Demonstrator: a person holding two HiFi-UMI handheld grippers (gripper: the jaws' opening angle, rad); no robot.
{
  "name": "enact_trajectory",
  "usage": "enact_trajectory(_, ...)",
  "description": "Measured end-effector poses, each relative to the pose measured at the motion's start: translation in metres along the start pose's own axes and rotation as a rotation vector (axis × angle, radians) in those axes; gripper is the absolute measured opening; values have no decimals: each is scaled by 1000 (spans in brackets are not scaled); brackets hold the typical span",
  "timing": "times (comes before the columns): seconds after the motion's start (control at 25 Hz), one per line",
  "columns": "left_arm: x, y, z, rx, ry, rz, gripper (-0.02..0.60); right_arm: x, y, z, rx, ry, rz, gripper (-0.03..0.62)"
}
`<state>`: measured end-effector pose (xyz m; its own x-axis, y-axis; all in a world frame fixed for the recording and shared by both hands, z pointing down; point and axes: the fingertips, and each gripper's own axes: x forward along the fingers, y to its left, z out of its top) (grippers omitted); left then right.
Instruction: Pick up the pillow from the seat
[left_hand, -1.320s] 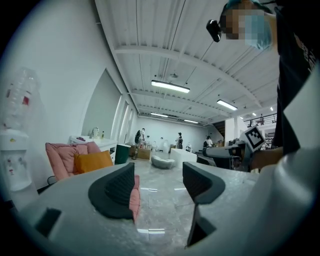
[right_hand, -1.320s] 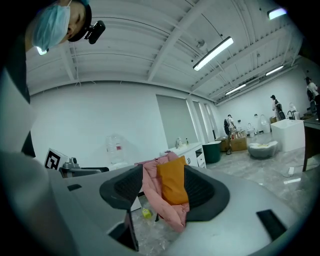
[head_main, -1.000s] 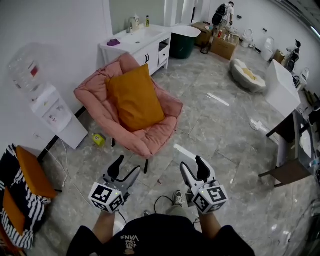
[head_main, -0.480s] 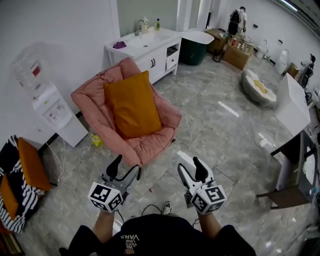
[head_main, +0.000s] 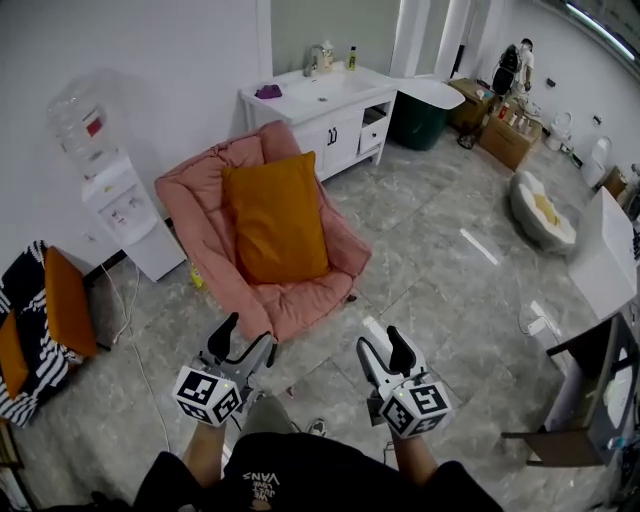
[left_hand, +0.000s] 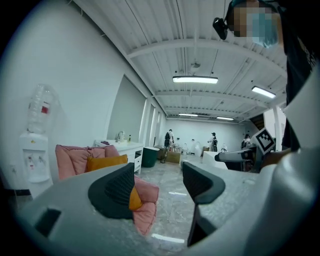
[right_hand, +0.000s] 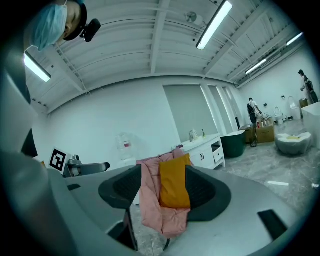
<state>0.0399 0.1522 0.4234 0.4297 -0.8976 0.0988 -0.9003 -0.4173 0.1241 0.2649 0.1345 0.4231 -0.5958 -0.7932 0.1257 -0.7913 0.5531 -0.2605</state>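
While left gripper (head_main: 245, 342) and right gripper (head_main: 385, 347) hang empty, jaws apart, far from pillow (head_main: 277, 215) on pink chair (head_main: 290, 297): shallow pinch may slip or snag padding

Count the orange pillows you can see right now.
3. One pillow leans on the pink chair. Two lie on the striped seat at far left: an upper pillow and a lower pillow, cut by the frame edge. Others may be hidden.
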Motion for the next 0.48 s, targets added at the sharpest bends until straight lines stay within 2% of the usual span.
enact_trajectory(0.12,14,7,2,-12,-4,6,299,11,-10,1,12,5,1,261)
enact_trajectory(0.36,62,22,3,-19,-2,-48,299,44,-34,9,20,-1,-35,259)
enact_trajectory(0.48,86,43,10,-27,-12,-62,299,70,-41,16,27,0,-50,259)
